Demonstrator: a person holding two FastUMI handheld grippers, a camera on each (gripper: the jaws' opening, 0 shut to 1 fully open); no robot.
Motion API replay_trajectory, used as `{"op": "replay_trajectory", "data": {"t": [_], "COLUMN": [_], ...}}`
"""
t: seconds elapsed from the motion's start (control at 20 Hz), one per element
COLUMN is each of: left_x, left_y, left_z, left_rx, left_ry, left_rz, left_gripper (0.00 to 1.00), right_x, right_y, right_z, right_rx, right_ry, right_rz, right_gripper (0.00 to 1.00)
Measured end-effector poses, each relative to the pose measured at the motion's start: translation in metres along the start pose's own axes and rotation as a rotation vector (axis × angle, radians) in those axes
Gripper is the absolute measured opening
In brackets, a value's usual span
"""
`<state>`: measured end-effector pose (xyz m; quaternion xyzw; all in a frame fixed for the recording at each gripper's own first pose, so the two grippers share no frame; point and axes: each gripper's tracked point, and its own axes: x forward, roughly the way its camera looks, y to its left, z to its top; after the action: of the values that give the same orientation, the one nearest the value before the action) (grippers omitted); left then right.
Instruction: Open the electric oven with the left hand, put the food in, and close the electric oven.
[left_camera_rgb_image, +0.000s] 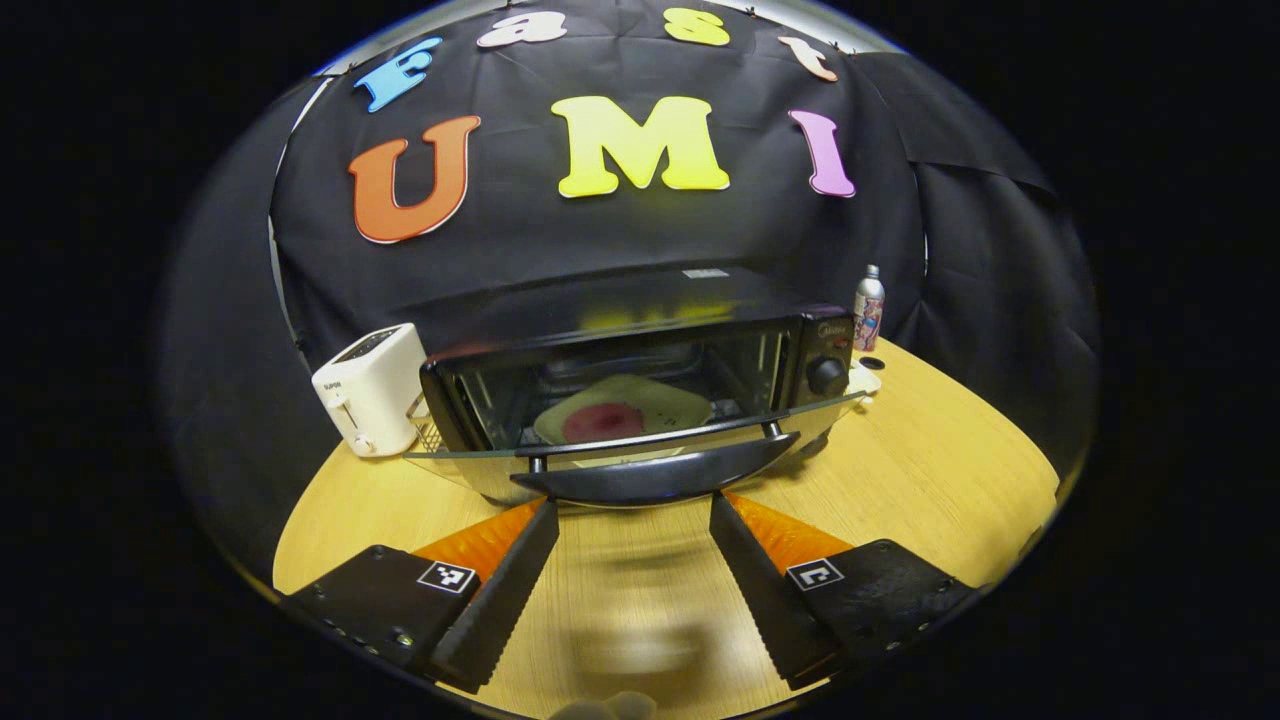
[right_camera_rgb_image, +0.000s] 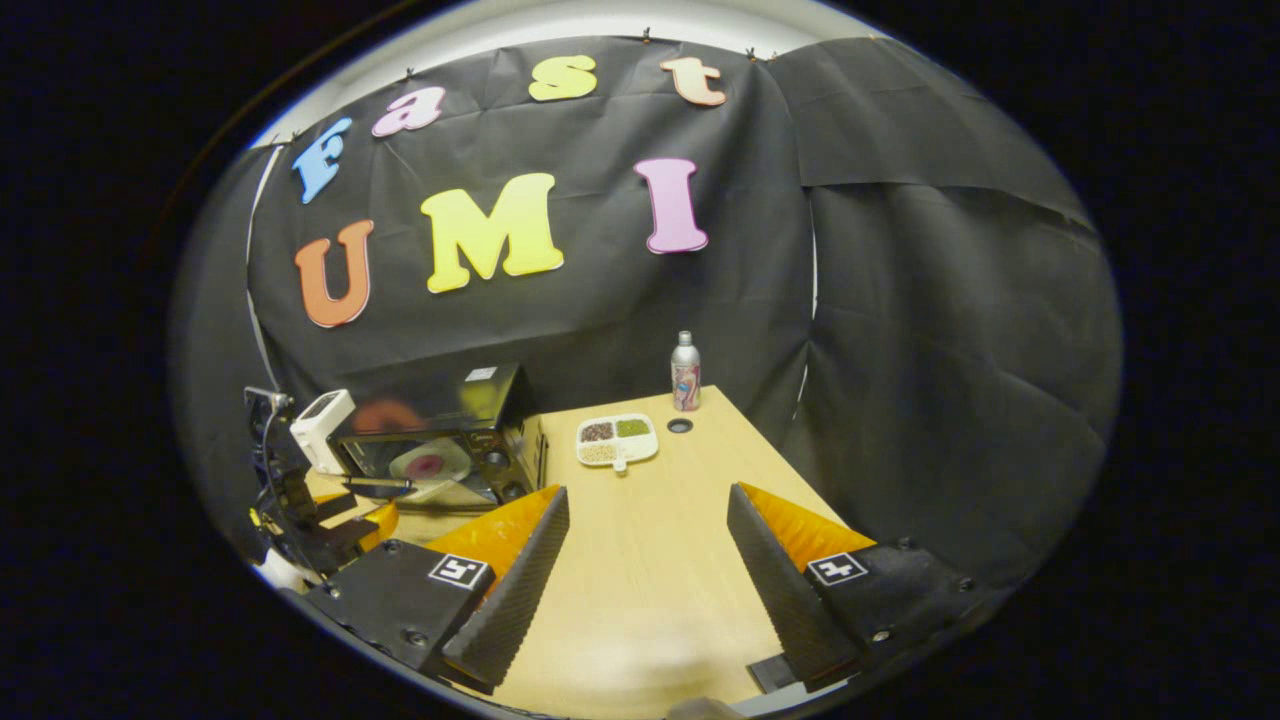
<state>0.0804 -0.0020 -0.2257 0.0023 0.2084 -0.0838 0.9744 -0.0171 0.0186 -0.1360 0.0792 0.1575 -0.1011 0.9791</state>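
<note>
While the oven door hangs half-open, the left gripper faces its handle

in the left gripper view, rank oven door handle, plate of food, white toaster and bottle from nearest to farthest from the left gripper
1. Oven door handle, just ahead of the left gripper, centre.
2. Plate of food, behind the handle, inside the oven.
3. White toaster, left of the oven.
4. Bottle, far right, by the back wall.

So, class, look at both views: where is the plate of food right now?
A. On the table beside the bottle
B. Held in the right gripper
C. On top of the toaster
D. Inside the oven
D: the plate sits inside the oven, behind its partly open glass door.
</note>
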Motion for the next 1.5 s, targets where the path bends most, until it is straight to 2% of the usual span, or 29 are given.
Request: {"op": "replay_trajectory", "data": {"t": [0.3, 0.55, 0.8, 0.95, 1.15, 1.25, 1.5], "left_x": [-0.004, -0.031, -0.101, -0.153, -0.219, -0.24, -0.288], "left_y": [-0.01, -0.011, -0.005, 0.007, 0.022, 0.025, 0.028], "left_z": [0.007, 0.02, 0.075, 0.112, 0.135, 0.137, 0.15], "left_rx": [-0.015, -0.026, -0.095, -0.098, -0.046, -0.062, -0.075], "left_ry": [-0.02, -0.067, -0.189, -0.284, -0.347, -0.349, -0.412], "left_rz": [-0.009, -0.018, -0.044, -0.023, 0.051, 0.077, 0.138], "left_gripper": [0.97, 0.97, 0.96, 0.97, 0.97, 0.97, 0.97], "right_x": [-0.007, -0.019, -0.047, -0.072, -0.1, -0.112, -0.131], "right_y": [-0.004, 0.003, 0.018, 0.032, 0.035, 0.039, 0.04], "right_z": [0.012, 0.024, 0.053, 0.077, 0.101, 0.107, 0.104], "right_rx": [-0.002, -0.004, -0.019, -0.037, -0.096, -0.113, -0.118], "right_ry": [-0.015, -0.04, -0.11, -0.173, -0.262, -0.289, -0.287], "right_rz": [0.001, 0.008, 0.027, 0.066, 0.091, 0.114, 0.163], "right_gripper": [0.96, 0.96, 0.96, 0.96, 0.96, 0.96, 0.96]}}
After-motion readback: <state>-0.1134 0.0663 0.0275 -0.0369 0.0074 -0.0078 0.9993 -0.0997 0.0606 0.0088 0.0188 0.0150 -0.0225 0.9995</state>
